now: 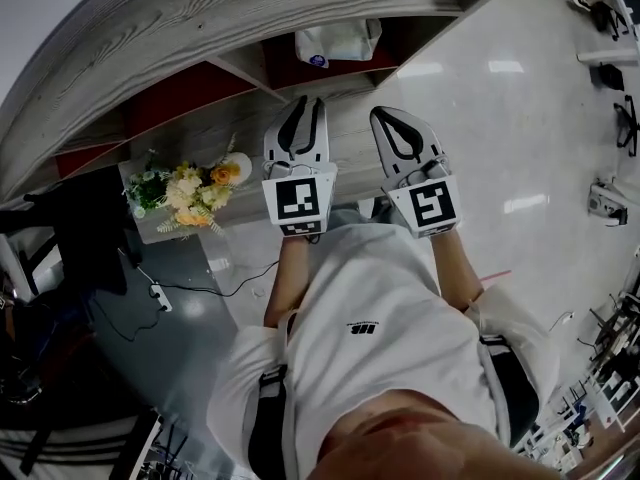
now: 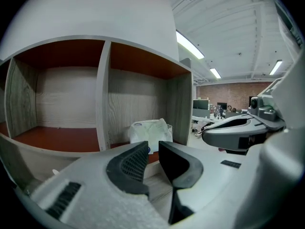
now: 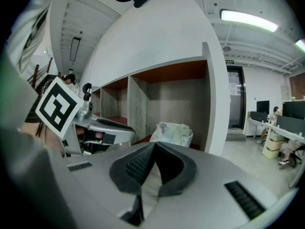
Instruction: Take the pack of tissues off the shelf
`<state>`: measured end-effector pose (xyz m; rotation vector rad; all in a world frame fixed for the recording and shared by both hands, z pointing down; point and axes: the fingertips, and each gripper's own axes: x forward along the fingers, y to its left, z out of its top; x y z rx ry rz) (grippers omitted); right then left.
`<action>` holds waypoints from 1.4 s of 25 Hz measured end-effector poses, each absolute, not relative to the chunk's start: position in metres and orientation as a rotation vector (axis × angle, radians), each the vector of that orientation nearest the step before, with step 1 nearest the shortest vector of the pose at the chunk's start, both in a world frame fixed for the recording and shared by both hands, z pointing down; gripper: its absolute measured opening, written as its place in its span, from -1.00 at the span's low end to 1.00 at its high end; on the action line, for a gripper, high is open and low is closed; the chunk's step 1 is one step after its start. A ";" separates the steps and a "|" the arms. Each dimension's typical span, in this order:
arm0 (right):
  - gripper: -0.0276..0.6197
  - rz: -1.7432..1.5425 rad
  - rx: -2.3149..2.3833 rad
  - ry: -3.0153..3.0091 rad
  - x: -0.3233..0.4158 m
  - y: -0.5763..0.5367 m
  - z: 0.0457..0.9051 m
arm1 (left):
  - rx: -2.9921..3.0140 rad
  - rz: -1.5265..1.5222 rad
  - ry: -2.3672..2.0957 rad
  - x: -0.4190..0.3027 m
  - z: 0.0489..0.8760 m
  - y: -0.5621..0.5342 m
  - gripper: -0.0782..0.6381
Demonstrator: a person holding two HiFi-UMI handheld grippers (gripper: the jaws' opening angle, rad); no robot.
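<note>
While the pack (image 1: 338,43) lies untouched in the end compartment of the shelf (image 1: 180,38), the one at the right in the head view, both grippers are held side by side in front of it, well short of the opening. The pack is set on that compartment's red floor, near the outer wall. It looks soft and crumpled, so it is judged likely to give under the pads rather than slip from them.

The left gripper (image 2: 153,146) is kept at a narrow gap, with nothing between its jaws. The pack is seen straight past that gap, which suggests this gripper is being lined up for the pick. The gap is judged too narrow for the pack, so the jaws would have to be spread before the reach.

The right gripper (image 3: 155,146) is closed, its tips brought together on nothing, and the pack is seen just right of its line. It may be held alongside only for balance or support — that cannot be settled from these views.

The divider (image 2: 102,94) beside the pack's compartment is judged the nearest thing that could be struck on the way in. The flowers (image 1: 190,193) stand lower and well to the left, clear of any route. The task is judged to be at the approach, with nothing yet gripped.
</note>
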<state>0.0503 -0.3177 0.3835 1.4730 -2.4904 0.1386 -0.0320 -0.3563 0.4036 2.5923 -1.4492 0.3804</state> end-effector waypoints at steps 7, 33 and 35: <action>-0.83 0.143 1.388 -2.553 0.053 -0.333 0.387 | 2.540 0.404 -1.543 -0.031 0.411 -0.373 -0.57; -0.83 0.237 1.279 -2.643 0.057 -0.360 0.407 | 2.404 0.469 -1.681 -0.029 0.444 -0.425 -0.45; -0.83 0.237 1.278 -2.645 0.057 -0.361 0.407 | 2.396 0.477 -1.681 -0.029 0.447 -0.427 -0.40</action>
